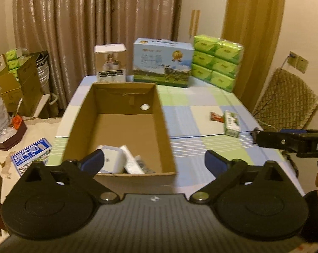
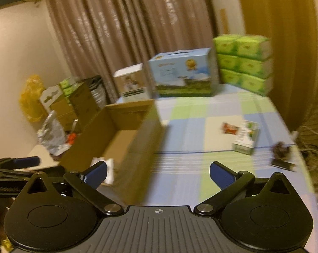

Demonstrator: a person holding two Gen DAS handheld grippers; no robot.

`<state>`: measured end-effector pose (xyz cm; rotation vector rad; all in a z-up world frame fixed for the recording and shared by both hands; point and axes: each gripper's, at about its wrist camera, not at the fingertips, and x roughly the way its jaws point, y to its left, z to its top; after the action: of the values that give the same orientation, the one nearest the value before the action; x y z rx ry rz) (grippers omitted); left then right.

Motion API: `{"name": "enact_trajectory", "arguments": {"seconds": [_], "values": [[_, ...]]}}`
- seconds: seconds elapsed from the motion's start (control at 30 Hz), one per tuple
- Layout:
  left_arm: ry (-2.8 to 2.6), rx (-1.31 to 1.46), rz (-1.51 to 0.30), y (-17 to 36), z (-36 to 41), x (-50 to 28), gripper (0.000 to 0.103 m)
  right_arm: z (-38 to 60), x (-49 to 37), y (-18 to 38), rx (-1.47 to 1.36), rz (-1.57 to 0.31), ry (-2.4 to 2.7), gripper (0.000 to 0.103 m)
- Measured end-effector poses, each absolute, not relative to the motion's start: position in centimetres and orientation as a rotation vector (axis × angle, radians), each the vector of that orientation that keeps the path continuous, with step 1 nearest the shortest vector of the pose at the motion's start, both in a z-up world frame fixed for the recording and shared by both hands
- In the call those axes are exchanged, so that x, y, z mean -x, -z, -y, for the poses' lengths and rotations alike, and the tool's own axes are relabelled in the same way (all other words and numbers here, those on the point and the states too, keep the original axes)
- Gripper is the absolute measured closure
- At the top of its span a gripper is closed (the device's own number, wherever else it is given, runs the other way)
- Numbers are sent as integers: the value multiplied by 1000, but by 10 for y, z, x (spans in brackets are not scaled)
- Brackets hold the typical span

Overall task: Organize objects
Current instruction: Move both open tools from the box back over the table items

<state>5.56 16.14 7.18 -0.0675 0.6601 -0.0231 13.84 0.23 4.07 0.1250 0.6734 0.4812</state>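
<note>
You are holding both the left gripper [image 1: 154, 160] and the right gripper [image 2: 158, 174] spread wide and empty, with white items already lying in the cardboard box [image 1: 163, 113] while the green carton [image 1: 232, 123] and red packet [image 1: 216, 117] are still waiting on the table [image 1: 201, 105].

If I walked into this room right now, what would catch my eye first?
Probably the open cardboard box in the middle of the checked tablecloth, with a few white items at its near end. Behind it, against the curtain, stand bright green tissue packs beside a blue carton.
</note>
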Motion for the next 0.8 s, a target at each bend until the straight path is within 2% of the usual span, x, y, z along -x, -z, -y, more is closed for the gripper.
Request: {"name": "enact_trajectory", "arguments": {"seconds": [0.43, 0.8], "values": [[163, 34, -655, -68, -74, -63, 1, 137, -112, -44, -220, -642, -227, 2], [225, 16, -676, -58, -30, -78, 1, 178, -110, -42, -248, -634, -161, 2]]}}
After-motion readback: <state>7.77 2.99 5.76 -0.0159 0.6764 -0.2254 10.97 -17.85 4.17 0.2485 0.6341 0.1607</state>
